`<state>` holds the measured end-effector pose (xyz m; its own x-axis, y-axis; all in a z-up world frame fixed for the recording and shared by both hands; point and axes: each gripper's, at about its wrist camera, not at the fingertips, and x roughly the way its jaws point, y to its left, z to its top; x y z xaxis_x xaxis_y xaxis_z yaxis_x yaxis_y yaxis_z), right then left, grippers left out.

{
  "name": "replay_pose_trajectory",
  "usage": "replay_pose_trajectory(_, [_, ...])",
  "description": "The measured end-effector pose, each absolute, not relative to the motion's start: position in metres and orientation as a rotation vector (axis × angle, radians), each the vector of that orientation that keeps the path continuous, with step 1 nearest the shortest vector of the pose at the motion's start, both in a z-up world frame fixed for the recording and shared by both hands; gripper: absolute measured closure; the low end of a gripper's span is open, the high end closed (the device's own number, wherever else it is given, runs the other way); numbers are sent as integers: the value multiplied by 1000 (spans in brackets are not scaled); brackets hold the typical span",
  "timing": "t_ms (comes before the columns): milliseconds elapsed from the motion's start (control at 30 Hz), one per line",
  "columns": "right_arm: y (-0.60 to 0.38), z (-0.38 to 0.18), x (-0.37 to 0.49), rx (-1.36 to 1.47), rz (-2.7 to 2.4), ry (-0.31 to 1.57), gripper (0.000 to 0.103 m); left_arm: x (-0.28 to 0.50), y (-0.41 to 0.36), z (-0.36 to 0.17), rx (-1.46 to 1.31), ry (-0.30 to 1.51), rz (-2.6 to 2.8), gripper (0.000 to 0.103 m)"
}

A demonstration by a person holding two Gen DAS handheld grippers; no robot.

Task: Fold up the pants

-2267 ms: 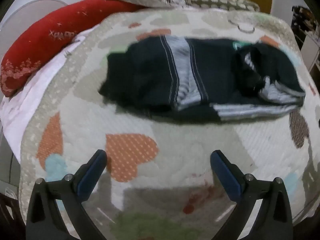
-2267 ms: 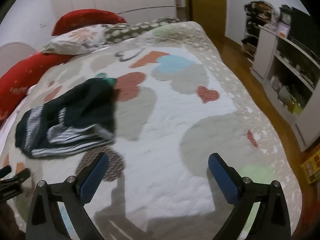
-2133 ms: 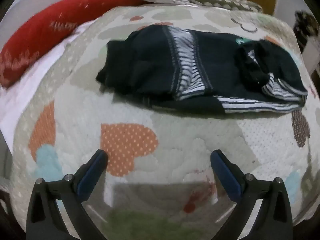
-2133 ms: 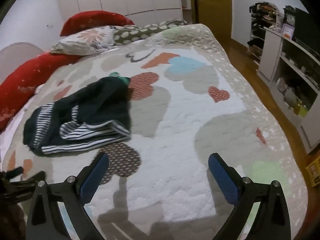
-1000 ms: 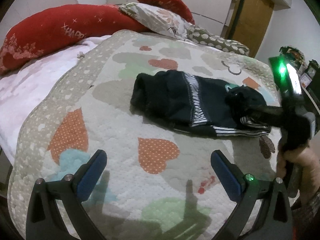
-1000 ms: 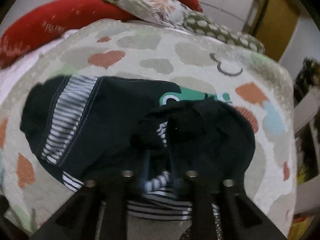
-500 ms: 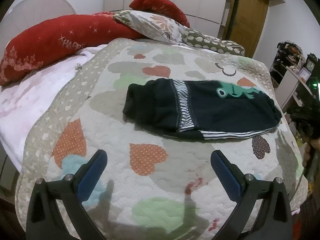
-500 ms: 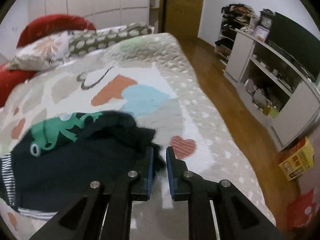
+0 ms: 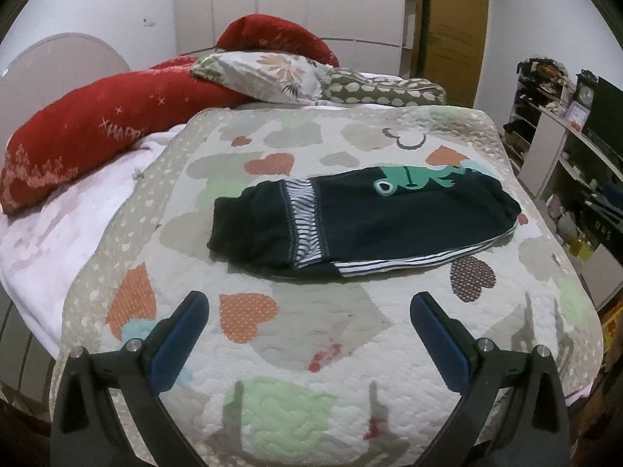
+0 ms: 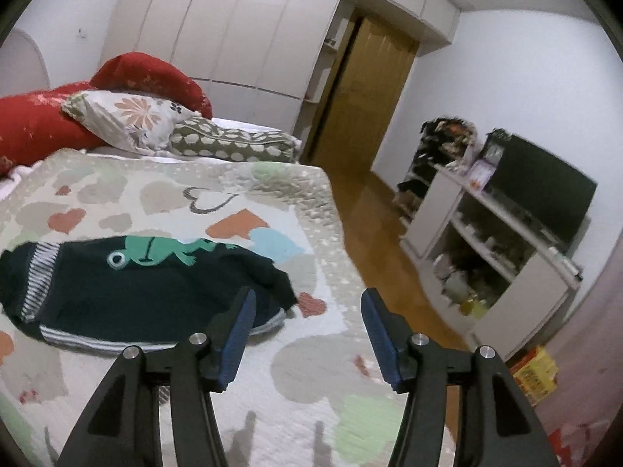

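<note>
While my right gripper (image 10: 307,311) hides their hem, pants (image 9: 362,222) lie crosswise; left gripper (image 9: 309,313) likewise spread, empty.

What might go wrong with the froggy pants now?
The pants lie close to the right edge of the quilt; a clumsy tug might slide them toward the floor. They look bunched at the end near the right gripper, so the fold may come out lumpy. Both grippers are open, holding nothing.
</note>
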<state>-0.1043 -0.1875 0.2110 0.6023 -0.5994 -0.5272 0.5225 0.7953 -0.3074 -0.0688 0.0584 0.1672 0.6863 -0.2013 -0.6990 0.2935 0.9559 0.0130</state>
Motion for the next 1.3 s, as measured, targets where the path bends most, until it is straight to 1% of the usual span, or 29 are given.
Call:
replay_pose_trajectory(133, [-186,209,-116,-164,-697,654,42,-74,53,171,145,754,-284,0])
replay_pose_trajectory(433, [-200,198,-124,-130,-710,682,42,-73,47,169,152,759,-284,0])
replay_pose_trajectory(467, [-201,197,-124,-125,-708,684,41,-70,47,169,151,763,-283,0])
replay_pose_trajectory(500, [-202,196,-124,-118,-705,686,39,-67,49,167,149,770,-279,0])
replay_pose_trajectory(533, [-204,196,-125,-95,-697,682,35,-62,52,166,143,775,-274,0])
replay_pose_trajectory(600, [-210,195,-129,-34,-656,647,24,-47,65,163,120,783,-240,0])
replay_pose_trajectory(633, [-218,193,-132,40,-554,597,15,-36,76,160,101,790,-213,0])
replay_pose_trajectory(667, [-225,189,-132,105,-459,583,11,-31,86,160,88,797,-203,0])
replay_pose_trajectory(700, [-234,183,-127,171,-383,606,11,-15,99,154,49,822,-191,0])
replay_pose_trajectory(733, [-246,171,-116,247,-337,692,13,-6,106,150,22,844,-190,0])
replay_pose_trajectory(767, [-252,164,-110,287,-309,729,21,6,114,144,-16,881,-194,0])
replay_pose_trajectory(833, [-264,146,-96,368,-229,773,24,18,122,134,-92,950,-219,0])
replay_pose_trajectory(933, [-276,126,-76,434,-222,835,24,41,132,112,-244,1037,-292,0])
replay_pose_trajectory(1167, [-302,97,-31,563,-282,874,24,96,118,82,-363,1113,-348,0])
replay_pose_trajectory(1267, [-307,84,-12,644,-278,879,24,115,104,73,-368,1141,-336,0])
replay_pose_trajectory(1300, [-309,78,-4,672,-284,879,24,120,98,72,-346,1147,-322,3])
